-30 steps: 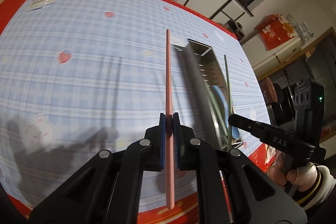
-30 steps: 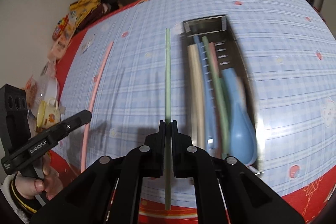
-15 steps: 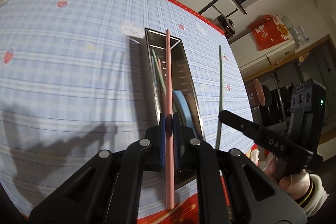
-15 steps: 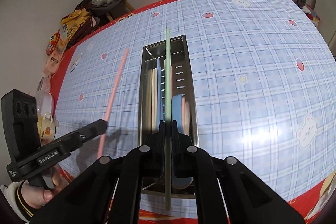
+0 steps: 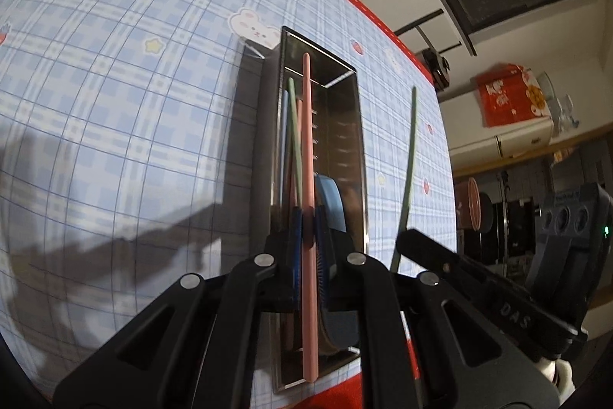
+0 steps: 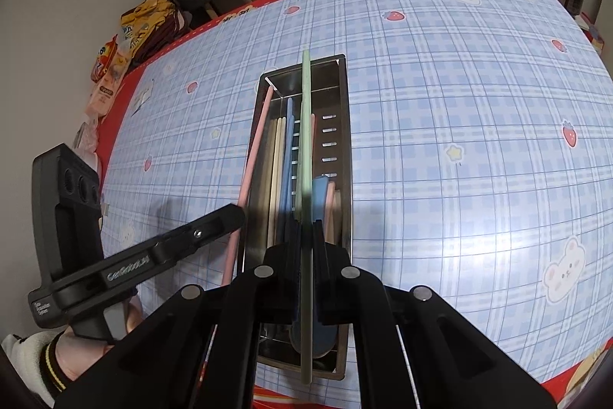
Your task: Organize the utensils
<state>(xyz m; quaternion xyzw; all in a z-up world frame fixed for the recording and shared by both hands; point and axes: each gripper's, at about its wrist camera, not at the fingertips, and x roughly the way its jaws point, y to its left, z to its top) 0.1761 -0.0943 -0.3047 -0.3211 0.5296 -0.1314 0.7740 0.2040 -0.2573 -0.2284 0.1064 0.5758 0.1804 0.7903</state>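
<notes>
Checked tablecloth [image 6: 440, 140], pink chopstick [image 5: 307, 148] in left jaws, over steel tray [image 5: 354, 125]

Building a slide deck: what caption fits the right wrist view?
Right gripper holds a green chopstick lengthwise over the steel utensil tray.

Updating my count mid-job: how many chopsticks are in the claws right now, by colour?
Pink chopstick, in the left claw: 1
Green chopstick, in the right claw: 1
Total: 2
Both are held above the tray. The utensils inside it overlap too much to count.
</notes>
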